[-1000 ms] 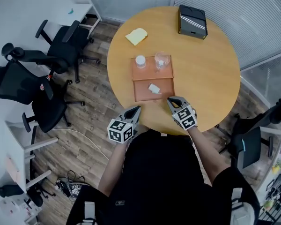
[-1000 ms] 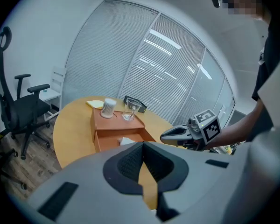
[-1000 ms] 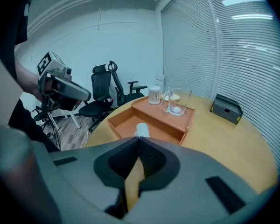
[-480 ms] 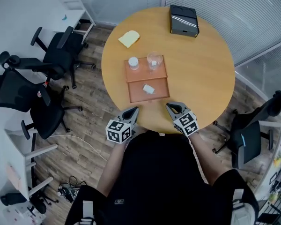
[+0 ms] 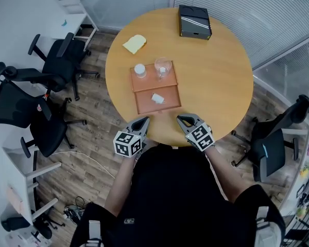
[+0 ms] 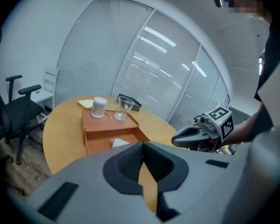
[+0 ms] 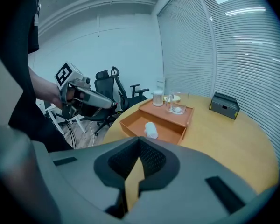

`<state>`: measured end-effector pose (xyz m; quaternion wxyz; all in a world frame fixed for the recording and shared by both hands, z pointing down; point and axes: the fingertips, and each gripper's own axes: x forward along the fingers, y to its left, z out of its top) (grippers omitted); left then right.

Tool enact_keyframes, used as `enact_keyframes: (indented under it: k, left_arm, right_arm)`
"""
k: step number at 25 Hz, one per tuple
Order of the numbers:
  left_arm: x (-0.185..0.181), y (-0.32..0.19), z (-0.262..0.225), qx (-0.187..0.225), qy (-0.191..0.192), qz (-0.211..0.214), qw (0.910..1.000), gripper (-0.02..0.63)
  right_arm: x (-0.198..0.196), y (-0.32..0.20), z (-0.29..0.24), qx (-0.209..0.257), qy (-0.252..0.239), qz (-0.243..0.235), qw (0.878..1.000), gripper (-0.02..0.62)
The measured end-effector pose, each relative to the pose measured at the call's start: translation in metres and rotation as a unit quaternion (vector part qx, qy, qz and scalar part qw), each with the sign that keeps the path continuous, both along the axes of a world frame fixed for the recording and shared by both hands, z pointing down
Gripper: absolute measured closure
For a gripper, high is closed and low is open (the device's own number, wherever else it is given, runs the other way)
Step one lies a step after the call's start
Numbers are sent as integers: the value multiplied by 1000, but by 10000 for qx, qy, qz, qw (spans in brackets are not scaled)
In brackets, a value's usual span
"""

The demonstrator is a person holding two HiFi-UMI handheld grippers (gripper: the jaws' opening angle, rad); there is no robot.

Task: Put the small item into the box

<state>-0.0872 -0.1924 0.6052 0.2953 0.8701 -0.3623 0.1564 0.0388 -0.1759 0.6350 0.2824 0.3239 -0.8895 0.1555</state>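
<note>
An orange-brown box (image 5: 153, 79) stands on the round wooden table (image 5: 216, 81); its low front compartment is open. The small white item (image 5: 157, 98) lies inside that compartment, also in the left gripper view (image 6: 120, 143) and the right gripper view (image 7: 150, 129). My left gripper (image 5: 142, 120) hovers over the table's near edge, jaws shut and empty (image 6: 143, 146). At the same edge, my right gripper (image 5: 181, 119) is also shut on nothing (image 7: 139, 143). Both stay a short way in front of the box, apart from it.
A white jar (image 5: 139, 70) and a clear glass (image 5: 163, 68) stand on the box's raised back part. A yellow cloth (image 5: 135, 43) and a black case (image 5: 194, 21) lie farther back. Office chairs (image 5: 51, 66) stand left of the table, another (image 5: 278, 138) at right.
My right gripper has drawn back from the box's front edge toward the person and risen a little. The left gripper has stayed about where it was. The white item has not moved.
</note>
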Motion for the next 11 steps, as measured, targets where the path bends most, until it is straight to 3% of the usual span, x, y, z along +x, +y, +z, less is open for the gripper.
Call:
enact_keyframes:
  k: [11]
  left_arm:
    - [-1,-4,0,-9,-13,12,10000,600]
  right_arm:
    - [7,-8,3,-106,33,92,9999,591]
